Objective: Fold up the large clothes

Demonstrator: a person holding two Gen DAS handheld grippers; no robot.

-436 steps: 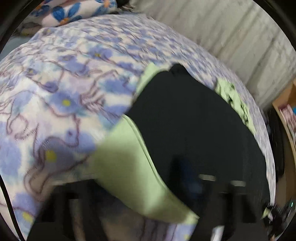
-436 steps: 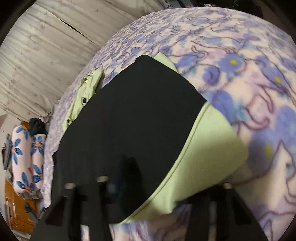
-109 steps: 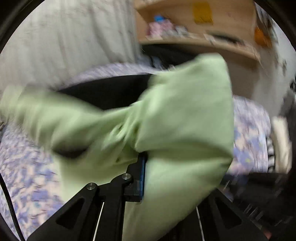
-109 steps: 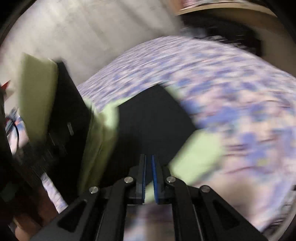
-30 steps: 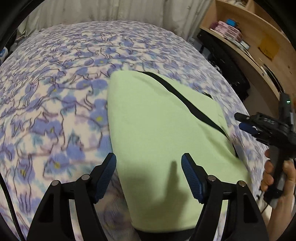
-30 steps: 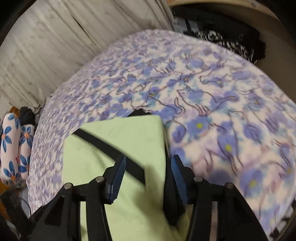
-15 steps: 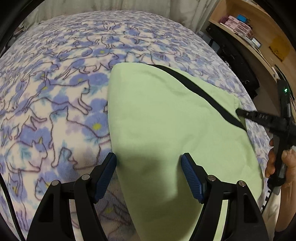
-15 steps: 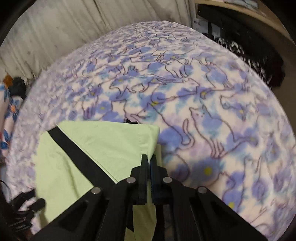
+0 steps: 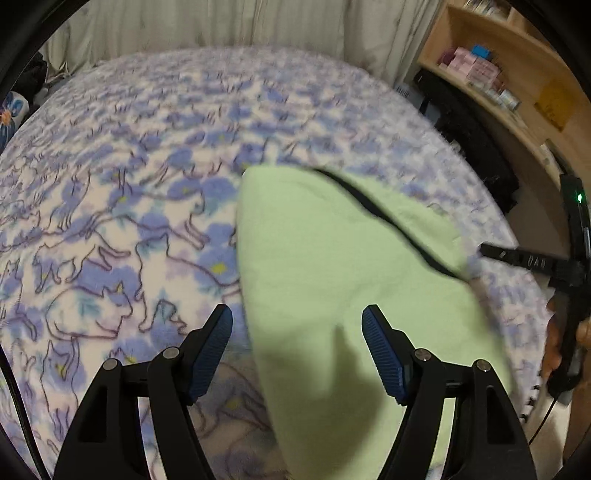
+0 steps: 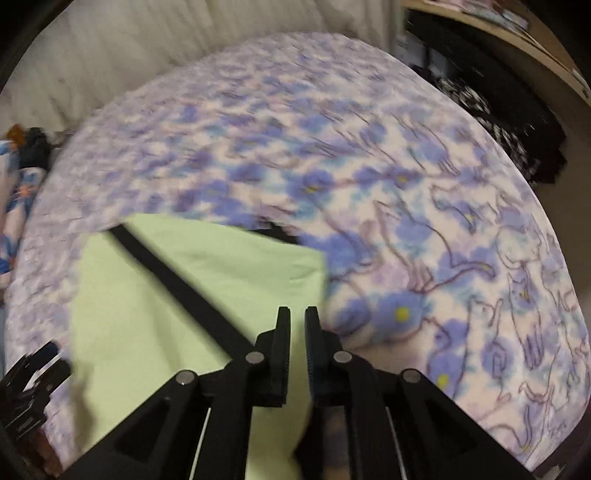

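Right gripper [image 10: 297, 321] has narrowed, jaws reopening beside the folded garment [image 10: 192, 295]; left gripper [image 9: 297, 325] gapes above it.

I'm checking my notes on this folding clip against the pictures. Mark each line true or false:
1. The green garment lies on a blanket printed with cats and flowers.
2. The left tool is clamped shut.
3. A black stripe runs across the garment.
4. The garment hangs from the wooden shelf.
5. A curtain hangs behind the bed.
1. True: the garment lies on the blanket.
2. False: the left tool stands wide open over the garment, gripping nothing.
3. True: the stripe crosses it diagonally.
4. False: it lies on the bed; the shelf holds boxes.
5. True: the curtain hangs there.
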